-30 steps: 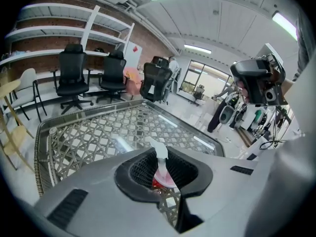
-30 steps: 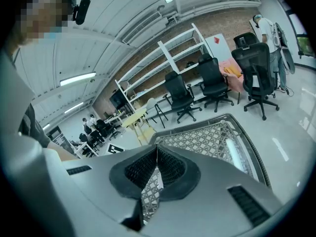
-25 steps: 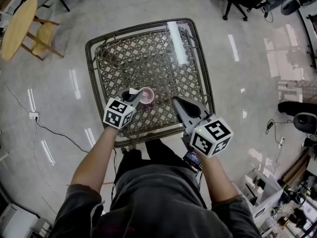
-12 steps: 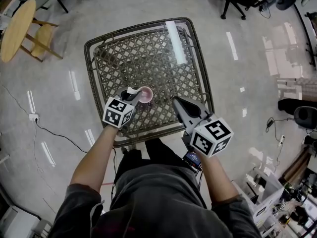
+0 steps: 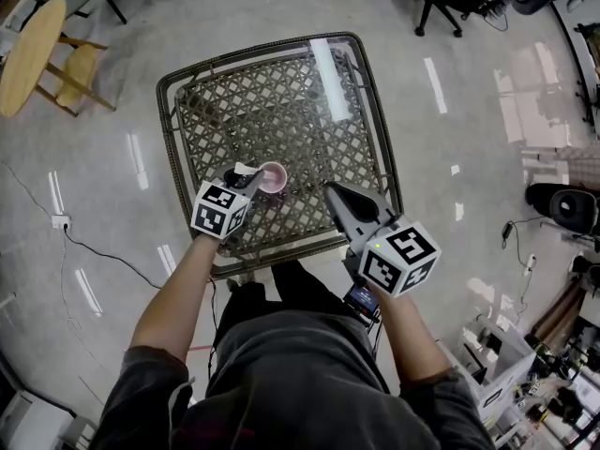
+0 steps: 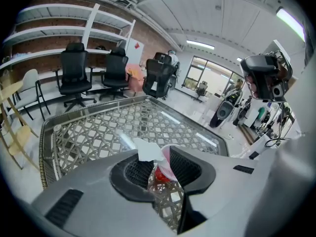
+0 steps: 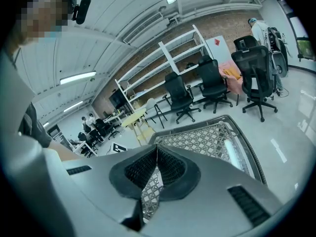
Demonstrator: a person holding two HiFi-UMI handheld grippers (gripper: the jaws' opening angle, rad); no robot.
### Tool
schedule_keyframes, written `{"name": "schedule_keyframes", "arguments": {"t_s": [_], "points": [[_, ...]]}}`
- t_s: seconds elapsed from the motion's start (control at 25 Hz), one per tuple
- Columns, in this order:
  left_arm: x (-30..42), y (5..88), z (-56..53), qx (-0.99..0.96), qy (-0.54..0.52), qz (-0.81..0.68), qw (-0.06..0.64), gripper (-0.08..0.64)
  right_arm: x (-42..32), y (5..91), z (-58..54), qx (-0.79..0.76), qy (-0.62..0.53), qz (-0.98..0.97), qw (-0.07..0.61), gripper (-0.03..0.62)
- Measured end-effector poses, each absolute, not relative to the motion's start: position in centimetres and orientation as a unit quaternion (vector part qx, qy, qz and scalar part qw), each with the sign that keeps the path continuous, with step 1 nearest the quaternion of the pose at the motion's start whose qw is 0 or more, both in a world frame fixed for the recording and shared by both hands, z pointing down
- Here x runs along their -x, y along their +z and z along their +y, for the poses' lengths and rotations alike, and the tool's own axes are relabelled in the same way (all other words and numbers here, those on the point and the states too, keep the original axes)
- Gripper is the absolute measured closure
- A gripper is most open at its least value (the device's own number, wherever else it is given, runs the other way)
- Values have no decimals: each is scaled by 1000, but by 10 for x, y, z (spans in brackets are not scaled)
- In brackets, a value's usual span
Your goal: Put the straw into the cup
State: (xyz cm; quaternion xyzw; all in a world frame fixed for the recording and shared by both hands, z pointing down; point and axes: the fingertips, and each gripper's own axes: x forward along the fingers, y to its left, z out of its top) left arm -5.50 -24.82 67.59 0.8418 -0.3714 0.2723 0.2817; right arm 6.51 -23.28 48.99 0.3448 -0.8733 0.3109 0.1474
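**At the table's near edge, the left jaws loosen round the cup**

Nearest the person, the right gripper (image 5: 331,190) hangs over the near-right part of the lattice table (image 5: 281,111). Its jaws are pressed together on nothing, and it is well apart from the cup.

To its left, the left gripper (image 6: 159,157) points down and forward with the pink cup (image 5: 274,178) standing upright between its jaws. These jaws have just been opening. A gap shows on the left pad's side, so the cup is bracketed rather than squeezed.

At the cup's left rim, just off the left jaw's tip, sits a white piece (image 6: 147,149), probably the straw's upper end. It seems to rise from the rim and lean toward that jaw, though its full length is hidden.

The left hand is by far the nearer, so any pull-back should run straight back along the jaws.
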Motion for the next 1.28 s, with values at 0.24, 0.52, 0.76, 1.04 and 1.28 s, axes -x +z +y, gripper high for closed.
{"name": "schedule_keyframes", "arguments": {"t_s": [0.24, 0.52, 0.76, 1.04, 1.28], "points": [[56, 679, -246, -841, 275, -370, 284, 450, -67, 490, -229, -350, 310, -871, 149, 578], [62, 672, -244, -839, 269, -374, 288, 433, -64, 485, -227, -347, 311, -873, 144, 578], [72, 670, -241, -837, 267, -382, 287, 428, -57, 486, -222, -346, 310, -874, 142, 578], [83, 655, -237, -839, 255, -392, 278, 425, -45, 478, -218, -342, 303, -879, 136, 578], [95, 619, -229, -845, 233, -406, 258, 425, -31, 464, -203, -339, 295, -885, 125, 578]]}}
